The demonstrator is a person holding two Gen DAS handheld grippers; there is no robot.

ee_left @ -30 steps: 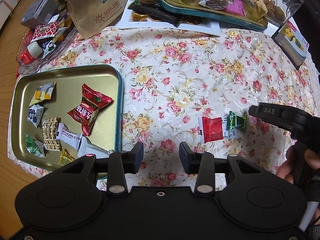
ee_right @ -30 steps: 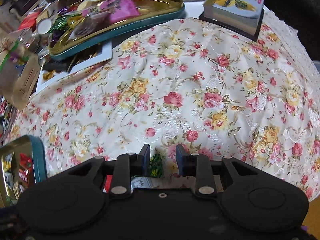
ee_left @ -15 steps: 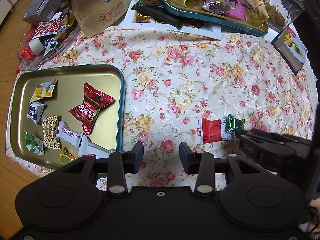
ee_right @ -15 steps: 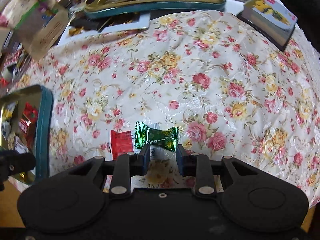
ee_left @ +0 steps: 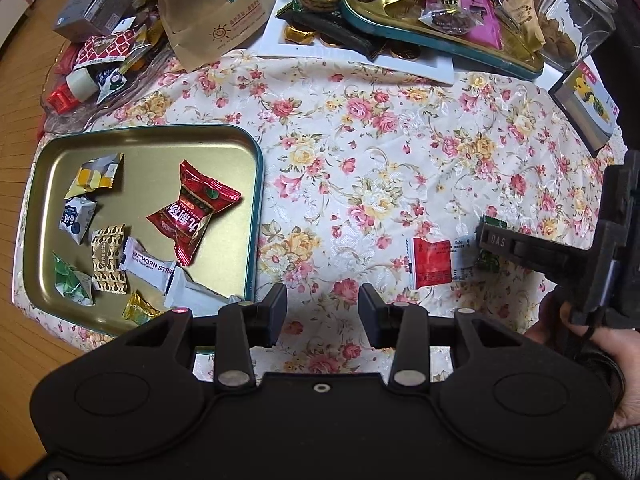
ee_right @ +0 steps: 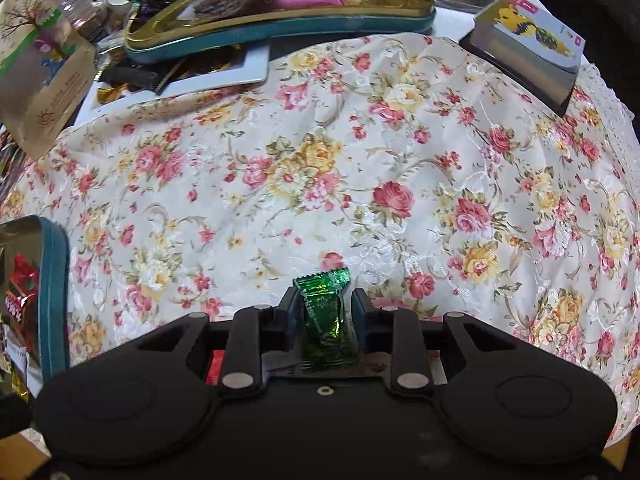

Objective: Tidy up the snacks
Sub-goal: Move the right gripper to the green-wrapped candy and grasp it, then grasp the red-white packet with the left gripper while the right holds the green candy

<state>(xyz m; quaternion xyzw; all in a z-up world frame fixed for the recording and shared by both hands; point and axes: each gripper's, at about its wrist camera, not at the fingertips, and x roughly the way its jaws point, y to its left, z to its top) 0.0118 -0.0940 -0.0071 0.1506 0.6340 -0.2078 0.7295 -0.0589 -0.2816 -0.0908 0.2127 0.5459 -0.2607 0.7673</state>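
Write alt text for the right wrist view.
The right gripper clamps a green foil candy standing on end between its fingers, above a floral tablecloth. A teal-rimmed gold tin sits at the left edge; snack clutter lines the far side.

Soft even indoor light, mild glare on the gold tin tray, strong fisheye bending at edges

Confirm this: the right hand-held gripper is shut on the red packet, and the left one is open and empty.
Wrong on one point. The right hand-held gripper is shut on the green candy, as the right wrist view shows; the red packet lies on the cloth. The left hand-held gripper is open and empty.
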